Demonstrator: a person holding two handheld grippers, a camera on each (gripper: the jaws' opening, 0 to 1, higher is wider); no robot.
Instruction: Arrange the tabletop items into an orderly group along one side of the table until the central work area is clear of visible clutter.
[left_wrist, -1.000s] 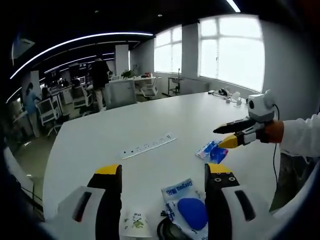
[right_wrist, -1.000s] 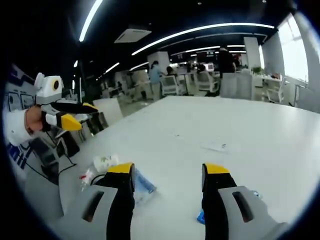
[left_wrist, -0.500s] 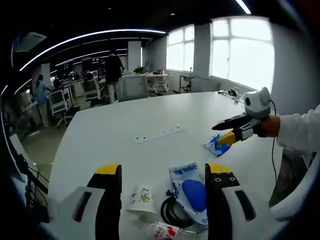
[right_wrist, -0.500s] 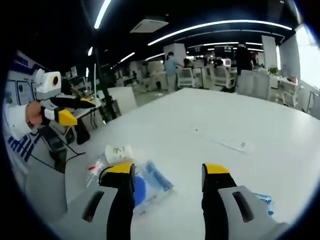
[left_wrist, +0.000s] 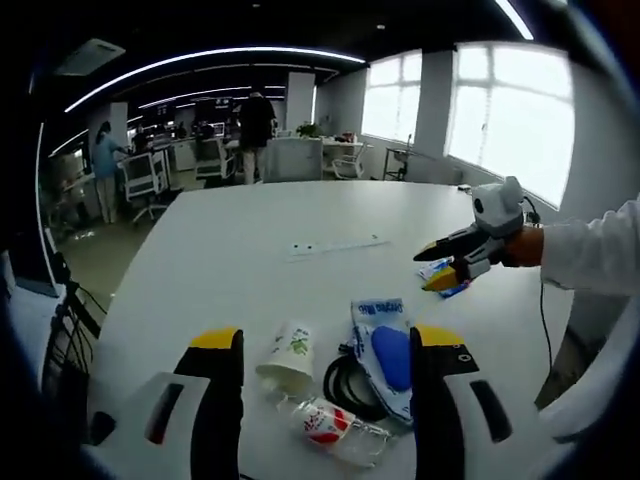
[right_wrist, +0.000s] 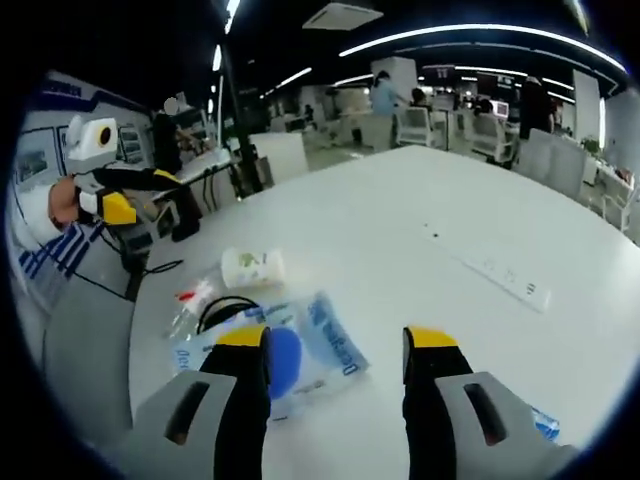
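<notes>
Clutter sits at the near edge of the white surface (left_wrist: 230, 250): paper cup (left_wrist: 287, 355), plastic bottle (left_wrist: 335, 428), black cable coil (left_wrist: 350, 385), blue-and-white packet (left_wrist: 385, 355). Both tongs (left_wrist: 325, 350) (right_wrist: 335, 345) hover wide, empty; a small, perhaps blue, packet (left_wrist: 447, 280) lies far right.

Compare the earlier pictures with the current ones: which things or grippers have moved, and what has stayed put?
Mostly the cameras moved: both views pulled back, bringing the paper cup, plastic bottle and black cable into sight. The right gripper hangs over the small blue packet, open as before. The left gripper also stays open and empty. The blue pouch and power strip lie unmoved.
</notes>
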